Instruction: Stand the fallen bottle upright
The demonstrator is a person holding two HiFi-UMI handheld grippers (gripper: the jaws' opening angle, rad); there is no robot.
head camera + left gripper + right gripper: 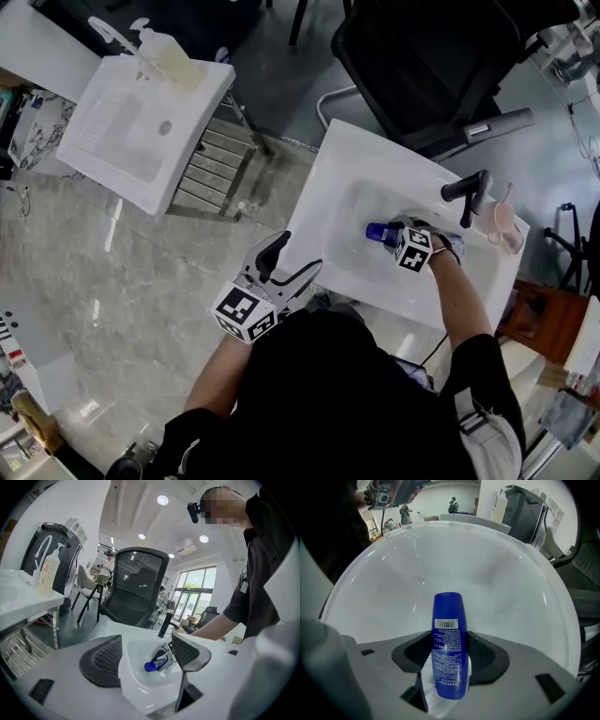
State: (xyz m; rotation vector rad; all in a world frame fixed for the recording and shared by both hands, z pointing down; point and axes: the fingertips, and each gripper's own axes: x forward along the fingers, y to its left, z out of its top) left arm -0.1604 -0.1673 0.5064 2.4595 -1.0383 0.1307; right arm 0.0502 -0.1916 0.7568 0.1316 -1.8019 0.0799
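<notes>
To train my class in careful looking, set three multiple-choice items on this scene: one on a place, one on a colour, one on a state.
1. Where is the blue bottle?
A. in the white sink
B. on the chair
C. on the floor

2. What colour is the tap?
A. gold
B. black
C. red

3. How do the left gripper's jaws stand?
A. shut on the bottle
B. shut on the tap
C. apart, with nothing between them

Answers:
1 A, it lies in the basin between the right gripper's jaws.
2 B, it shows dark against the white rim.
3 C, its own view shows an empty gap.
</notes>
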